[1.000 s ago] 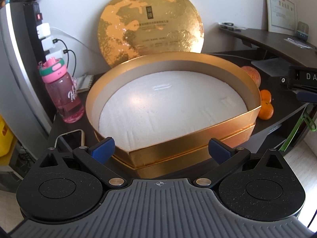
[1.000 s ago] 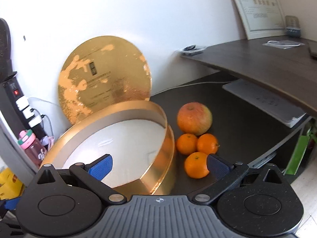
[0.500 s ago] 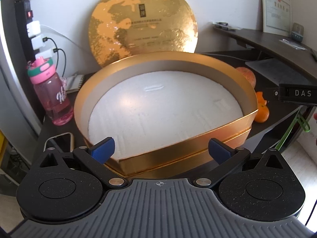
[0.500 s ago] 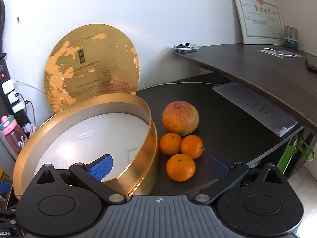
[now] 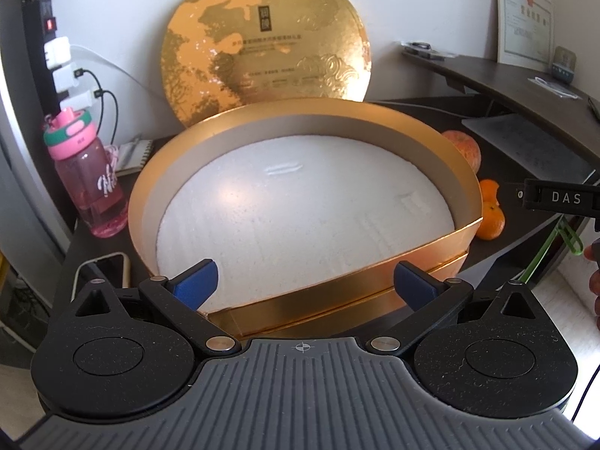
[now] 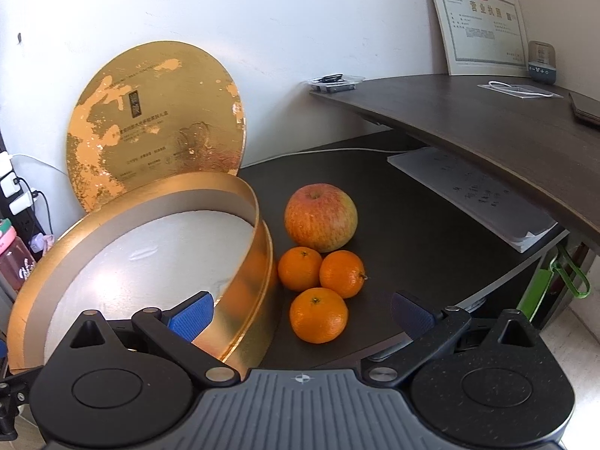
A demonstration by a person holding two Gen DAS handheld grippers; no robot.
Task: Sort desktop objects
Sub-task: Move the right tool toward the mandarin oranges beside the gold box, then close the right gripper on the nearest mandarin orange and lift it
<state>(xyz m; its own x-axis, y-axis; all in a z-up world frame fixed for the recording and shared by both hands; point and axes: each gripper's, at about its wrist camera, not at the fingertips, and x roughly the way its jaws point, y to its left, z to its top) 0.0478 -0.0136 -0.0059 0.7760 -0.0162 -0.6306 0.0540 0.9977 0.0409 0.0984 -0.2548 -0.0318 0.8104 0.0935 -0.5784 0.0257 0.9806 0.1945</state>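
gold box point(image 5: 337, 292) opens upward; its lid point(image 5: 266, 41) seemingly leans on edge.

Dark surface point(image 6: 405, 225) carries: round gold box point(image 5: 337, 300), apple point(image 6: 320, 215), three oranges point(image 6: 318, 315), pink bottle point(image 5: 90, 187), phone point(image 5: 112, 266), papers point(image 6: 480, 195).

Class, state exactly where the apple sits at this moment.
In the right wrist view the apple rests on the dark desk, just right of the gold box and directly behind the three oranges.

Bright daylight, glare on foam, fisheye-warped edges.
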